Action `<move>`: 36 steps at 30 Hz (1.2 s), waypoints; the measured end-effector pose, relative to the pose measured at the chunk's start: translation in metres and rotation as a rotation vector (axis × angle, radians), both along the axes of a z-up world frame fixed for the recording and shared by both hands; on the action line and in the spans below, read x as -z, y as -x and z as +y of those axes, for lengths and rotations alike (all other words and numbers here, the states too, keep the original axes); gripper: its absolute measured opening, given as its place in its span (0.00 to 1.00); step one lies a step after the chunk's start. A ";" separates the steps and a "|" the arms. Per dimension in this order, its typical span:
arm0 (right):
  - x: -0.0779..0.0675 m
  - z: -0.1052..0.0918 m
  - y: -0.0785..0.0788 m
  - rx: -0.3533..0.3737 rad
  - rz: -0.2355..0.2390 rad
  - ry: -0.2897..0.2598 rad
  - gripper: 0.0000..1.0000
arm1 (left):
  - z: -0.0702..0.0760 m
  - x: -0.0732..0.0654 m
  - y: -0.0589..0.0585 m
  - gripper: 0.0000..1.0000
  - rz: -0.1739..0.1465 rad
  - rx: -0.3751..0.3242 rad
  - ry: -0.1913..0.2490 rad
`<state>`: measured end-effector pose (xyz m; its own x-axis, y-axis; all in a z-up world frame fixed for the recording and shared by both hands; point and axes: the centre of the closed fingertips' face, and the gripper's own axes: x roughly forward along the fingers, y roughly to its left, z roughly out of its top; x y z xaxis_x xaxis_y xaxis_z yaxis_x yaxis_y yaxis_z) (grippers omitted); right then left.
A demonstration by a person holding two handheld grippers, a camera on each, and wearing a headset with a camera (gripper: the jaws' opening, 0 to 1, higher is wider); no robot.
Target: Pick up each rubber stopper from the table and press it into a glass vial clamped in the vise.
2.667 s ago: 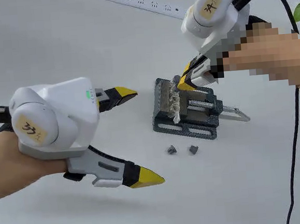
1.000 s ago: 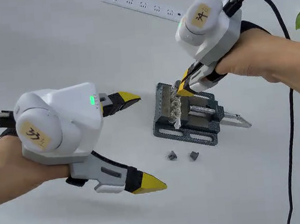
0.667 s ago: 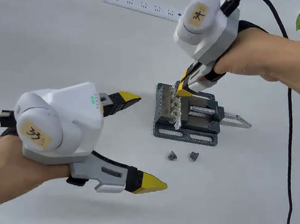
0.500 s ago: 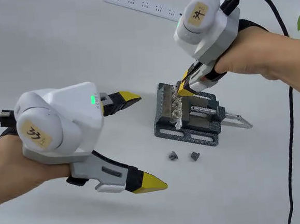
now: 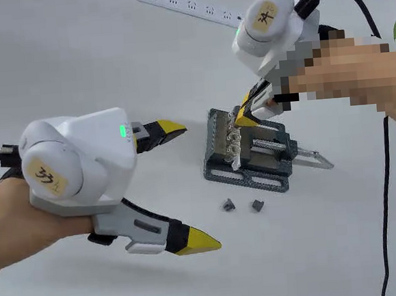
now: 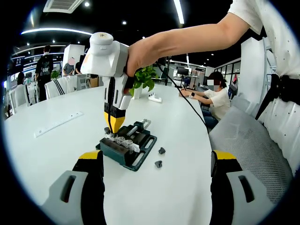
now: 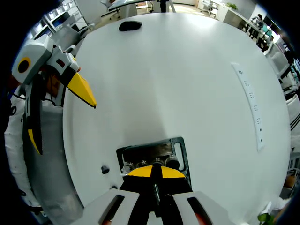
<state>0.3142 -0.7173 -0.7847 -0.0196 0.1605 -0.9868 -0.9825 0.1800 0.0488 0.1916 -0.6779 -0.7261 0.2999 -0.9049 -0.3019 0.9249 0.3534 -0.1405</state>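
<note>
- Rubber stoppers (image 5: 227,204), two small dark ones, lie loose on the white table (image 5: 74,62), near the front side of the vise (image 5: 251,166) and slightly apart from each other.
- In the head view both stoppers are seen, and the glass vials (image 5: 233,144) stand in a row between the vise plates. In the right gripper view one stopper lies to the left of the vise.
- From the left gripper view comes the room behind, with seated people and a plant (image 6: 143,77), and also a side look at the other gripper.
- Left of the vise the table is wide and bare. A power strip (image 5: 187,5) lies well apart at the far side, and a black cable (image 5: 384,174) hangs on the right.
- Right gripper (image 5: 243,117) points steeply down at the far end of the vial row, its yellow tips pressed together. If something is between them, I cannot tell.
- Left gripper (image 5: 187,183) is held almost level above the table, left of the vise, its jaws spread wide.
</note>
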 end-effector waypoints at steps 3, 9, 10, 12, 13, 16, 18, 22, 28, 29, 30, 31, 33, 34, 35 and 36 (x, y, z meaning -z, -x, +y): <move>-0.001 0.000 0.001 -0.001 -0.009 -0.006 0.00 | -0.001 0.000 0.000 0.95 0.000 0.004 0.000; -0.003 0.002 0.004 0.043 -0.007 -0.069 0.00 | 0.000 0.000 0.001 0.95 -0.001 0.006 -0.004; -0.002 0.003 0.004 0.047 -0.010 -0.075 0.00 | 0.000 0.001 0.001 0.95 0.001 0.006 -0.004; -0.002 0.003 0.006 0.041 -0.020 -0.074 0.00 | 0.001 0.002 0.002 0.94 0.002 0.008 -0.007; -0.002 0.002 0.005 0.040 -0.025 -0.070 0.00 | 0.001 0.002 0.003 0.94 0.003 0.009 -0.006; -0.003 0.003 0.005 0.036 -0.028 -0.070 0.00 | 0.001 0.003 0.003 0.94 0.002 0.009 -0.007; -0.003 0.003 0.004 0.038 -0.025 -0.071 0.00 | 0.002 0.002 0.002 0.94 0.003 0.004 -0.003; -0.003 0.001 0.001 0.019 -0.038 -0.065 0.00 | 0.003 0.001 0.002 0.94 0.002 -0.001 -0.003; -0.004 -0.006 0.000 0.026 -0.029 -0.047 0.00 | 0.004 0.003 0.003 0.94 0.002 -0.002 -0.005; -0.005 -0.007 0.000 0.028 -0.028 -0.047 0.00 | 0.004 0.003 0.003 0.94 0.002 -0.001 -0.006; -0.005 -0.007 0.000 0.029 -0.030 -0.047 0.00 | 0.004 0.003 0.003 0.94 0.004 -0.002 -0.005; -0.005 -0.008 -0.001 0.029 -0.031 -0.045 0.00 | 0.004 0.003 0.003 0.94 0.004 -0.002 -0.004; -0.006 -0.008 0.000 0.030 -0.031 -0.049 0.00 | 0.003 0.002 0.003 0.94 0.001 0.001 -0.004; -0.005 -0.008 0.000 0.029 -0.028 -0.049 0.00 | 0.003 0.002 0.003 0.94 0.003 0.001 -0.002; -0.005 -0.008 -0.001 0.025 -0.029 -0.048 0.00 | 0.002 0.002 0.003 0.94 0.001 0.002 -0.003; -0.005 -0.007 -0.001 0.025 -0.034 -0.053 0.00 | 0.002 0.002 0.003 0.94 -0.001 0.003 -0.005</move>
